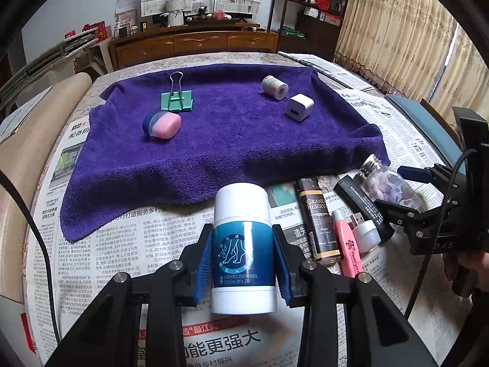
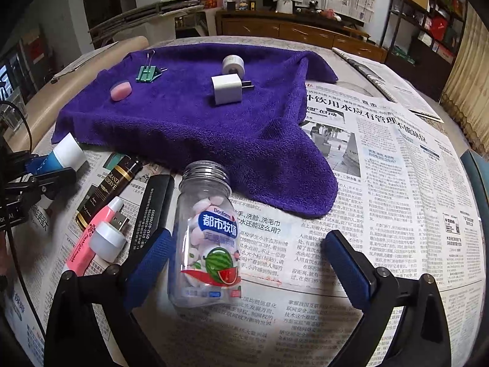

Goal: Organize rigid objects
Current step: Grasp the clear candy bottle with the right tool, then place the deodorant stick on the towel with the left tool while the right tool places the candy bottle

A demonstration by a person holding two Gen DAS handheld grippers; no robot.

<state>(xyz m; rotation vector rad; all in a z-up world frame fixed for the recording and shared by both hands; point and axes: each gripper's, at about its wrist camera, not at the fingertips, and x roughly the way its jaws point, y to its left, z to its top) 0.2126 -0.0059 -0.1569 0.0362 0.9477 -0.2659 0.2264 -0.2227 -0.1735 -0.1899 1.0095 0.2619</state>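
"Grand Reserve" on brown bottle [image 1: 318,220]

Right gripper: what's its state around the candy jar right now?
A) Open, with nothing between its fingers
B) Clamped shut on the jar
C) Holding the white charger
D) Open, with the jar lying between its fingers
D: the right gripper stands wide open, with the candy jar lying on the newspaper between its fingers, a clear gap on the right side.

Both cameras sit low over the newspaper-covered tabletop [image 1: 101,244], facing the purple towel [image 1: 226,140]. Left view from near-left, right view from near-right; both share the towel and the white charger [image 2: 226,88].
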